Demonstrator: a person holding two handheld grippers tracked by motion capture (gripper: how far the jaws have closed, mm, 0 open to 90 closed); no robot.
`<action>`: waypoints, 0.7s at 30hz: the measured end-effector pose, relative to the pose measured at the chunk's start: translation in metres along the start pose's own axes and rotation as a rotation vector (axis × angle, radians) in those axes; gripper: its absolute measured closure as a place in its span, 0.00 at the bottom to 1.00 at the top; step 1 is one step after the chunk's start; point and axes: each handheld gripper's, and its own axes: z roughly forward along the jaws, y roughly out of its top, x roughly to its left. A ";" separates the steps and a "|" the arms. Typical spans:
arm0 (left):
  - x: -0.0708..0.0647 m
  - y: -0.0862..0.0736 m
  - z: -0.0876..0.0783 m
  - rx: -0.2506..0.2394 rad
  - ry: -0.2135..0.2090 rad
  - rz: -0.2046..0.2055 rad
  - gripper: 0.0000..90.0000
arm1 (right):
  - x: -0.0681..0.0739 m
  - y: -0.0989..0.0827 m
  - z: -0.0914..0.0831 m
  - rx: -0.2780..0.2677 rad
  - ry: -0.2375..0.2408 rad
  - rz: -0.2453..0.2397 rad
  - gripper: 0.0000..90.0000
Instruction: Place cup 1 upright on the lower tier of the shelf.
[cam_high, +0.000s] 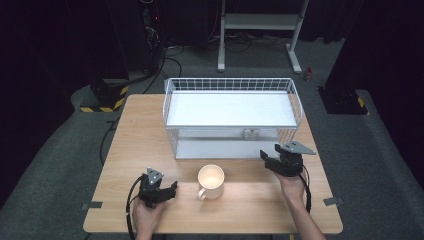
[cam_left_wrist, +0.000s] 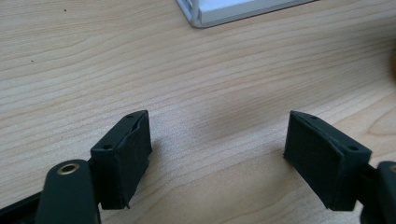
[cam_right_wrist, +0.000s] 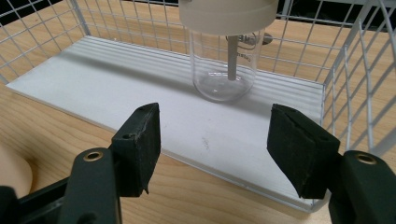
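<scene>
Left gripper (cam_high: 172, 187): held in the person's left hand (cam_high: 145, 216) at the near left of the wooden table (cam_high: 130, 145). Jaws stand apart over bare wood, nothing between them.

Mug (cam_high: 210, 182): cream-coloured, upright on the table at near centre, between the two grippers and just in front of the rack; handle at its lower left.

Wire rack (cam_high: 232, 116): white, two shelves, at the far middle of the table. The lower shelf (cam_right_wrist: 163, 112) is a white ribbed board.

Glass jar (cam_right_wrist: 225, 65): clear, with a pale lid and a thin rod inside, standing upright on the lower shelf toward its right end; faint and hard to make out from the high view.

Right gripper (cam_high: 268, 154): held in the right hand (cam_high: 292, 187) at the rack's near right corner, pointed into the lower shelf toward the jar. Jaws apart, empty, short of the jar.
</scene>
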 end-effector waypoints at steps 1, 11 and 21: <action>0.000 0.000 0.000 0.000 0.000 0.000 0.25 | -0.001 0.000 -0.001 0.000 0.000 -0.002 0.39; 0.000 0.000 0.000 0.000 0.000 -0.001 0.25 | -0.005 -0.006 -0.009 -0.009 0.002 0.006 0.39; 0.000 0.000 0.000 -0.003 0.001 -0.003 0.25 | -0.009 -0.012 -0.016 -0.018 0.010 0.018 0.38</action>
